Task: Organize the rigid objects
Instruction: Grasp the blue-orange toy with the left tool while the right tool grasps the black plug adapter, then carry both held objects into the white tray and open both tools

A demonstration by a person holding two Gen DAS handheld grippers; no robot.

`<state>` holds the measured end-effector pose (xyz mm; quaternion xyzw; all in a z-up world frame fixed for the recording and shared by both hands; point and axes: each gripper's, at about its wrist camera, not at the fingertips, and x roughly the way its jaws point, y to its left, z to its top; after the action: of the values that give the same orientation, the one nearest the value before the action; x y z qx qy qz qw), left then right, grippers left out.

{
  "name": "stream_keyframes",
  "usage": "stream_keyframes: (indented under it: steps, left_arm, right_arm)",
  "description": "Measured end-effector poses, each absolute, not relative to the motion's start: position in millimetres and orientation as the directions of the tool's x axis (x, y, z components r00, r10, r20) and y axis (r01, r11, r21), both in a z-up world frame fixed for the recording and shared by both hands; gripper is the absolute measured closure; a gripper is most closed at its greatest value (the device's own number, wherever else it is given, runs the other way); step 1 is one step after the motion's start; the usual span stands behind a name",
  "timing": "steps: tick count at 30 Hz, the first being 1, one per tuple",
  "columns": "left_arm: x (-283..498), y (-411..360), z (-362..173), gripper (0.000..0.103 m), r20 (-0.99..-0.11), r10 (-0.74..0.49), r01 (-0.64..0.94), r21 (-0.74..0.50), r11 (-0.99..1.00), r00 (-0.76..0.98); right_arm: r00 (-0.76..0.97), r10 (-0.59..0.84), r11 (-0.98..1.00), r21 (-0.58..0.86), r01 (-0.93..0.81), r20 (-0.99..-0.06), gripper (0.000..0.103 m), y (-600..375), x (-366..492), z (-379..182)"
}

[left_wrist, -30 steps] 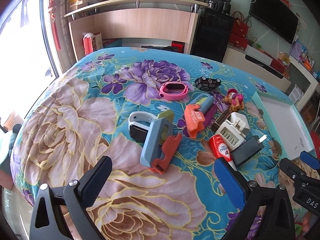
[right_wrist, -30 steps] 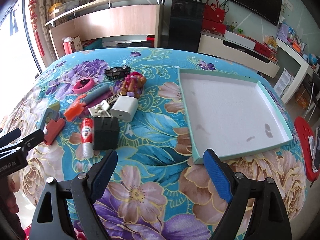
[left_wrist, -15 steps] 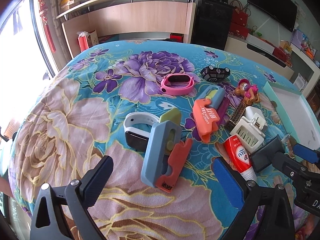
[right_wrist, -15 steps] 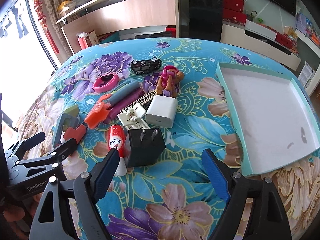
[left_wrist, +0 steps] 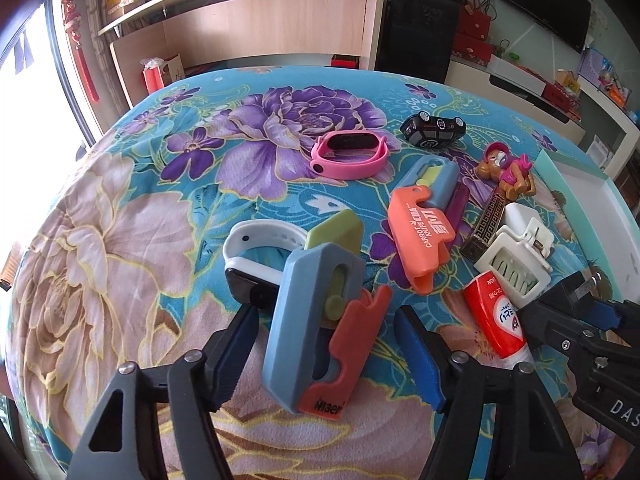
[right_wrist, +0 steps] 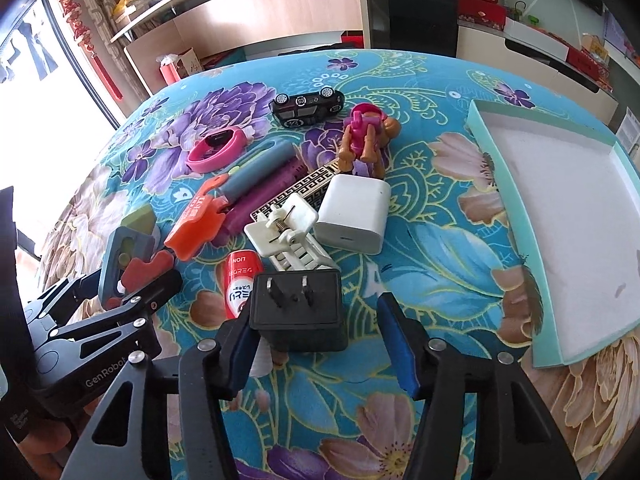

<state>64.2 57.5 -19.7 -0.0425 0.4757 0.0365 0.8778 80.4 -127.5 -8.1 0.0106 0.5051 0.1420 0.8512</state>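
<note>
Sorting has barely begun: the teal tray [right_wrist: 516,216] lies empty at the right of the floral bench [left_wrist: 120,240], every item still heaped outside it. The left tongs [left_wrist: 326,354] are closing around the blue-and-orange toy knife [left_wrist: 316,320]; the right tongs [right_wrist: 316,344] are closing around the black plug adapter [right_wrist: 298,308]. Neither visibly clamps yet.

The near strip of floral cloth [right_wrist: 352,420] at 6 o'clock in the right wrist view lies bare, and the wide band toward 3 o'clock runs open up to the teal tray [right_wrist: 516,216] wall. From 9 to 12 o'clock the way is crowded — black plug [right_wrist: 298,304], white charger [right_wrist: 354,212], red tube [right_wrist: 240,280], clip [right_wrist: 288,232] — packed close, some seemingly touching. In the left wrist view, 9 to 11 o'clock is open cloth — the blue-and-orange toy knife [left_wrist: 316,328] blocks the centre
</note>
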Motion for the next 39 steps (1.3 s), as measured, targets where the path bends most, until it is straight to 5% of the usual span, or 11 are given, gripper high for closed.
stream_keyframes:
  steps: [9, 13, 39]
  left_arm:
    - [63.3, 58.5, -18.2, 0.055, -0.835, 0.018, -0.095, -0.041, 0.995, 0.55]
    - [59.2, 57.6, -14.1, 0.08, -0.83, -0.001, -0.079, -0.054, 0.995, 0.558]
    - [48.0, 36.9, 58.5, 0.081, -0.736, -0.036, -0.029, -0.074, 0.997, 0.677]
  right_arm:
    - [0.458, 0.246, 0.959, 0.146, -0.243, -0.854, 0.061, -120.7, 79.8, -6.8]
    - [0.464, 0.249, 0.959, 0.15, -0.24, -0.85, 0.061, -121.5, 78.2, -4.5]
    - [0.59, 0.235, 0.97, 0.153, -0.187, -0.772, 0.061, -156.7, 68.2, 46.5]
